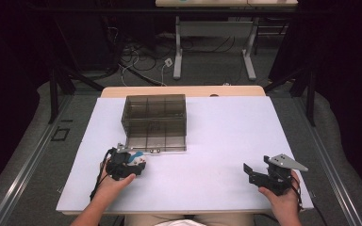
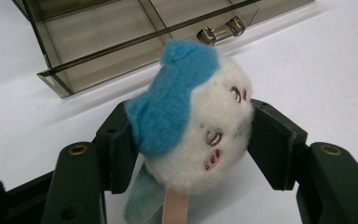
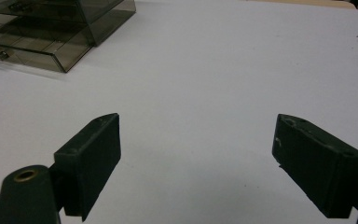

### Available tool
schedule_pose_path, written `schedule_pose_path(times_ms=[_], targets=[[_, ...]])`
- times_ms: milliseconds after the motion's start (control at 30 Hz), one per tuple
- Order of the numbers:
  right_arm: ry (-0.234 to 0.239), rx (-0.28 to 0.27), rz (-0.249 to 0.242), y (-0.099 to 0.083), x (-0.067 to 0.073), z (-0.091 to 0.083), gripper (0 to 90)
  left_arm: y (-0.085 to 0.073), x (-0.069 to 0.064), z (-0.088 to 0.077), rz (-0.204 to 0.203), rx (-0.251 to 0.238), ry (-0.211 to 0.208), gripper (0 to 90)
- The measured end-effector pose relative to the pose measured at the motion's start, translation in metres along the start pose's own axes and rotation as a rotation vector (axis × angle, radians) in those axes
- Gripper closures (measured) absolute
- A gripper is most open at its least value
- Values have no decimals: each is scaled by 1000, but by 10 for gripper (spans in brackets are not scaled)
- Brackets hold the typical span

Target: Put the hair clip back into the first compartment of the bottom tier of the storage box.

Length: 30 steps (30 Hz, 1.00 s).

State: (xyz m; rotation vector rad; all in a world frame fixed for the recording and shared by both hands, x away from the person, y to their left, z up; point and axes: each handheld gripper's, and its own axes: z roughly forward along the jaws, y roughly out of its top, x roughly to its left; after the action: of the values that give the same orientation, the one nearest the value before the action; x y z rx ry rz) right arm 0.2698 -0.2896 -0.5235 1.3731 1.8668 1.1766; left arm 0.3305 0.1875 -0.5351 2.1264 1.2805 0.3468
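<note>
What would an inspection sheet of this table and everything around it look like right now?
Surface: white table top, bare apart from the items below.
Job's things: smoky clear box with its lid open and a metal latch; blue and white plush toy.
Clutter: nothing seen.
Grippers: left tool shut on the plush toy, near the box's front edge; right tool open, holding nothing, over bare table.
Cables: black cable trailing from the left tool; loose cables on the floor beyond.
Surroundings: table legs behind, dark frame at the sides.
</note>
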Motion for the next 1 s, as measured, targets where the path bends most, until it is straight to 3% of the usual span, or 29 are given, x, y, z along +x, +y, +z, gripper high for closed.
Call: schedule_pose_path(times_ms=[800,1000], targets=[[2,8,18,0,-1,0,150,1,2,-9,3,-73,18,395],[1,10,13,0,-1,-1,150,1,3,-12,-13,-92,22,395]])
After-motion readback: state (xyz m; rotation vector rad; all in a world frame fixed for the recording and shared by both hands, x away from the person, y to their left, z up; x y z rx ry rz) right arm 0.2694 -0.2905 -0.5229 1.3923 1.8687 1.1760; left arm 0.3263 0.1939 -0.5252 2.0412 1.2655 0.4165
